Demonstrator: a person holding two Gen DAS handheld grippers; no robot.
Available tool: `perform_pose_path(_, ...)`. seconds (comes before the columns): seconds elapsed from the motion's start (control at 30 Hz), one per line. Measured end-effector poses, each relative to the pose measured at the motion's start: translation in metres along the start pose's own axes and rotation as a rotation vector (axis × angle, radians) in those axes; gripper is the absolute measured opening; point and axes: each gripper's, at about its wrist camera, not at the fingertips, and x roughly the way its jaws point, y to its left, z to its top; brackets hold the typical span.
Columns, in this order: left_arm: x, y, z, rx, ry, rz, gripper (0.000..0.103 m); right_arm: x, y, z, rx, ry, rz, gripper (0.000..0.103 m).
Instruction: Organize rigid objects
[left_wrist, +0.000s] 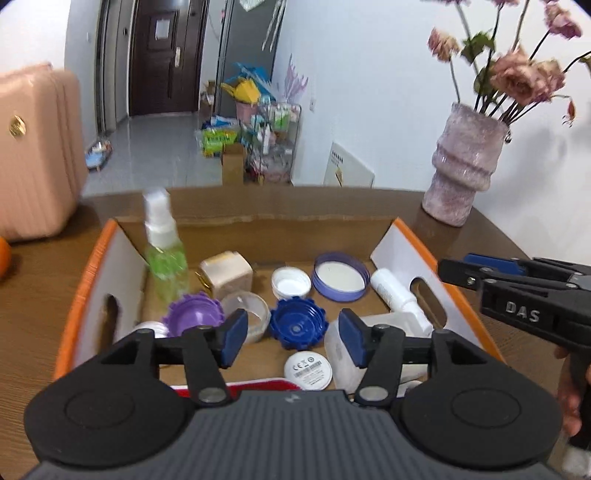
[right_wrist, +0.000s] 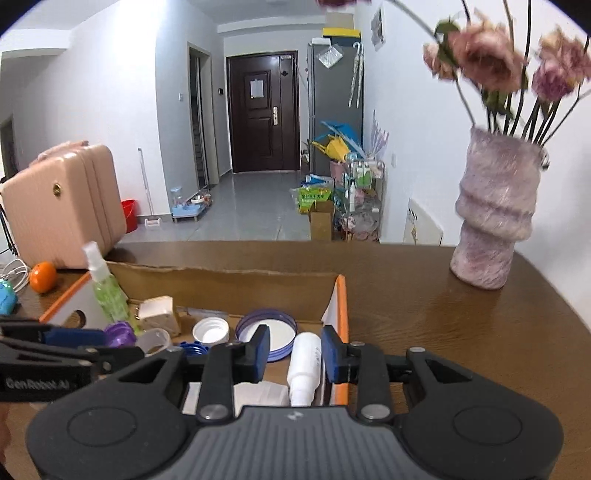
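Both claws, left claw (left_wrist: 291, 338) and right claw (right_wrist: 295, 354), gape empty above the cardboard box (left_wrist: 258, 221); "DAS" and "GenRobot.AI" mark them.

"DAS" shows in raised letters on the side of the right claw (left_wrist: 458, 271), seen from the left wrist view. The left claw (right_wrist: 74, 338) carries "GenRobot.AI" along its body. A white round disc (left_wrist: 308, 370) in the box bears a CE mark; its finer print is unreadable.

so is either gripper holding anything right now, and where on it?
Nothing held. Left gripper is open above the box, nothing between its pads. Right gripper is open, straddling the white bottle without touching it.
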Motion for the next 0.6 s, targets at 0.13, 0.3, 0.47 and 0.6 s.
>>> perform_pose_path(0.13,-0.041,0.002,0.000,0.025,-0.061,0.057,0.066,-0.041,0.004,0.007,-0.031,-0.036,-0.002,0.040)
perform_pose_path(0.3,-0.097,0.011,-0.013,0.035,-0.137,0.129,0.081,-0.093,0.007,0.009,-0.038,-0.073,-0.013,0.055)
perform_pose_path(0.47,-0.143,0.020,-0.034,0.029,-0.205,0.173,0.088,-0.132,0.013,-0.005,-0.053,-0.081,-0.005,0.063)
perform_pose_path(0.6,-0.172,0.021,-0.049,0.023,-0.240,0.184,0.090,-0.156,0.023,-0.018,-0.059,-0.081,0.006,0.067)
